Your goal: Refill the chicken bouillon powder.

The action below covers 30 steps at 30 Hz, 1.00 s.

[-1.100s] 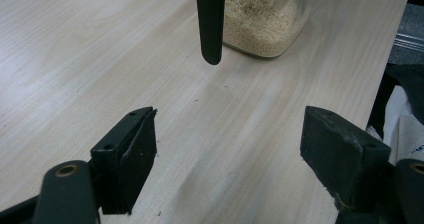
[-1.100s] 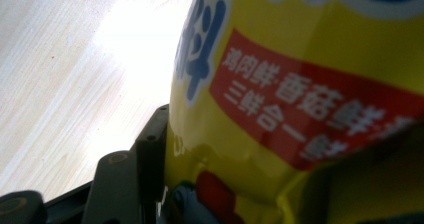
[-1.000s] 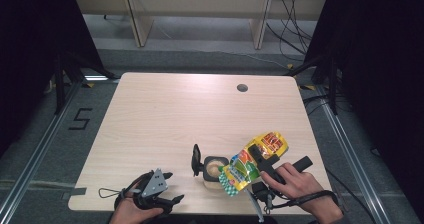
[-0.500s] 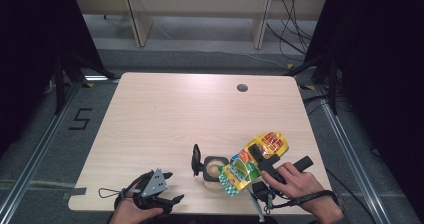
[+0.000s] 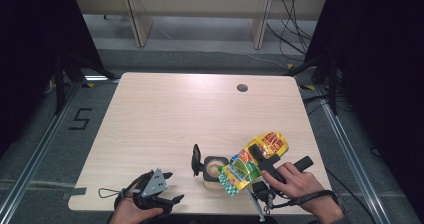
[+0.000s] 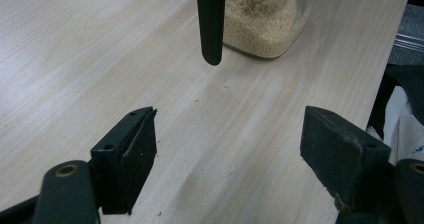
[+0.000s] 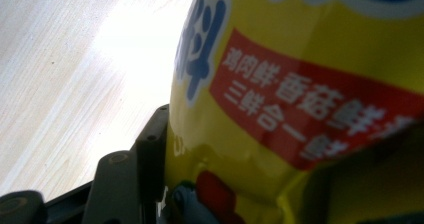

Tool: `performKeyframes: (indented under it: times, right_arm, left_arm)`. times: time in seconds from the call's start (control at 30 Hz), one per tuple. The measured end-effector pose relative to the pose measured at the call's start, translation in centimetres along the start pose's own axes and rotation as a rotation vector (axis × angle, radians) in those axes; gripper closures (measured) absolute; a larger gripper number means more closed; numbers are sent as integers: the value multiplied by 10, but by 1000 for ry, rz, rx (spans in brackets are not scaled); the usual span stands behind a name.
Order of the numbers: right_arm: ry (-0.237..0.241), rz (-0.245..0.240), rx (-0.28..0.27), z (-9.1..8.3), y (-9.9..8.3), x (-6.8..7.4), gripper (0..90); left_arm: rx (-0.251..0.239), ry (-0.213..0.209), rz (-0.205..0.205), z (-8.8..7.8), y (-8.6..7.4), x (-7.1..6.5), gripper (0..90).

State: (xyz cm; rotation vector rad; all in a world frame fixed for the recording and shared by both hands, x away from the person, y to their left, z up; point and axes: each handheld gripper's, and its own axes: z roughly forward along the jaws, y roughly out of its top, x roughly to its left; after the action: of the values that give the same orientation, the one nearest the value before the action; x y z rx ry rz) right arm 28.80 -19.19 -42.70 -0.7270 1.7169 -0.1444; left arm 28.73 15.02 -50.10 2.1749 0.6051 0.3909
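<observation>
My right claw [image 5: 261, 156] pinches the glossy yellow printed pouch [image 5: 251, 162], tilted over the clear square jar of pale grains [image 5: 215, 169] near the pale wooden worktop's [image 5: 175, 114] front edge. My left claw [image 6: 227, 159] stands spread, empty, near the jar.

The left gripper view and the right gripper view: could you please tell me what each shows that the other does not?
The left gripper view has the left gripper with jaws wide apart over bare wood, plus a clear container of pale grains and its hanging black lid flap. The right gripper view has the right gripper clamped on a yellow seasoning bag with red label. Both show the wooden table.
</observation>
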Motion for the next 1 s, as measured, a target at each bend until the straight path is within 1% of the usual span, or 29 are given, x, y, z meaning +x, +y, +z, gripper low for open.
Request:
performKeyframes:
  times: [0.03, 0.07, 0.13, 0.17, 0.2, 0.23, 0.3, 0.33, 0.4, 0.43, 0.53, 0.57, 0.6, 0.63, 0.73, 0.77, 0.8, 0.93, 0.97, 1.0]
  right_arm:
    - [2, 2, 0, 0, 0, 0, 423]
    - [3, -18, -7, 1, 0, -1, 423]
    - [9, -17, -9, 1, 0, -1, 423]
    - [12, -4, -7, 1, 0, 0, 423]
    - [8, -11, -12, 2, -1, -1, 423]
    - [8, -1, -16, 2, -2, 0, 423]
    - [12, 2, -14, 2, -3, 0, 423]
    - [13, 32, -7, 2, -2, 2, 423]
    - [14, 32, -8, 2, -3, 2, 423]
    - [14, 14, -21, 2, -4, 0, 423]
    - [10, 20, -22, 2, -4, 0, 423]
    - [23, 37, -12, 2, -4, 1, 423]
    - [23, 53, -12, 2, -4, 1, 423]
    - [18, 62, -27, 3, -5, 2, 423]
    - [26, 63, -25, 3, -6, 2, 423]
    - [26, 73, -25, 3, -7, 3, 423]
    - [26, 73, -25, 3, -7, 3, 423]
    - [27, 87, -41, 4, -8, 3, 423]
    - [26, 101, -44, 4, -8, 3, 424]
    - [38, 147, -59, 5, -9, 5, 423]
  left_arm:
    - [0, 0, 0, 0, 0, 0, 221]
    - [-1, 0, 0, 0, 0, 0, 221]
    - [0, 0, 1, 0, 0, 0, 221]
    - [0, 0, 1, 0, 0, 0, 221]
    - [0, 0, 1, 0, 0, 0, 221]
    - [2, -2, 0, 0, 0, 0, 221]
    - [0, 0, 0, 0, 0, 0, 221]
    - [1, 2, 0, 0, 0, 0, 221]
    - [1, 0, 0, 0, 0, 0, 221]
    - [2, -1, 1, 0, 0, 0, 221]
    - [0, 0, 1, 0, 0, 0, 221]
    - [0, 0, 1, 0, 0, 0, 221]
    - [0, 0, 1, 0, 0, 0, 221]
    - [-1, 2, 6, 0, 0, 0, 221]
    - [-1, 2, 6, 0, 0, 0, 221]
    - [0, 4, 6, 0, 0, 0, 221]
    - [0, 4, 6, 0, 0, 0, 221]
    - [0, 0, 1, 0, 0, 0, 221]
    - [0, 2, 5, 0, 0, 0, 221]
    - [0, -1, 0, 0, 0, 0, 221]
